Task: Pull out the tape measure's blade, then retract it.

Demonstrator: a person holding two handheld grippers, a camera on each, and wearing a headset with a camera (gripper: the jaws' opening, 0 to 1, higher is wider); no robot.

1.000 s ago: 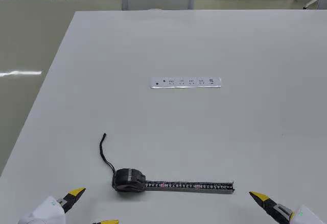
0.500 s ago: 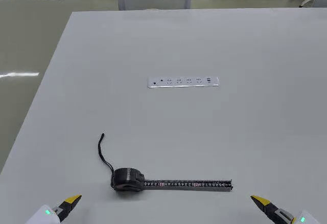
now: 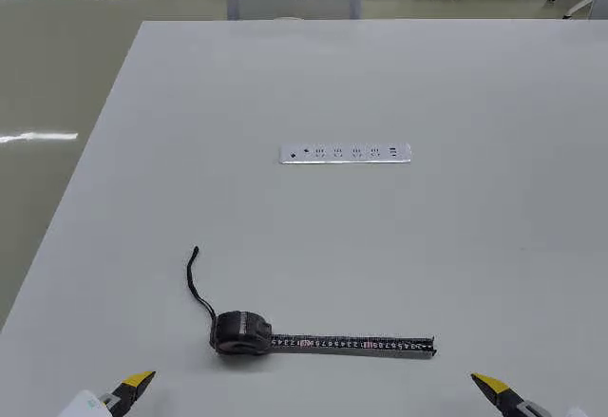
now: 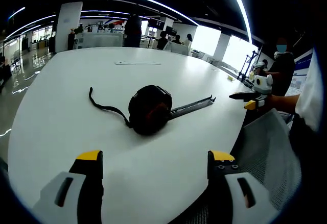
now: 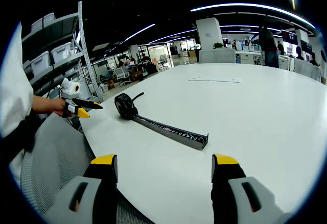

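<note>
Head view: looks down on a white table (image 3: 427,246) with the tape measure (image 3: 239,332) lying near the front edge. Shows its blade (image 3: 351,344) drawn out flat to the right, the black strap (image 3: 198,284) curling away behind, and a power strip (image 3: 345,153) farther back. Catches just one yellow tip each of the left gripper (image 3: 131,386) and right gripper (image 3: 494,387), both apart from the tape; cannot tell jaw spread from here.

Left gripper view: adds both jaws, set wide with nothing between. Faces the tape's case head-on, blade running off right toward the other gripper, held in a hand (image 4: 278,101) off the table's edge.

Right gripper view: likewise wide and empty. Looks along the blade from its hooked end (image 5: 202,141) and takes in shelving (image 5: 51,50) with bins.
</note>
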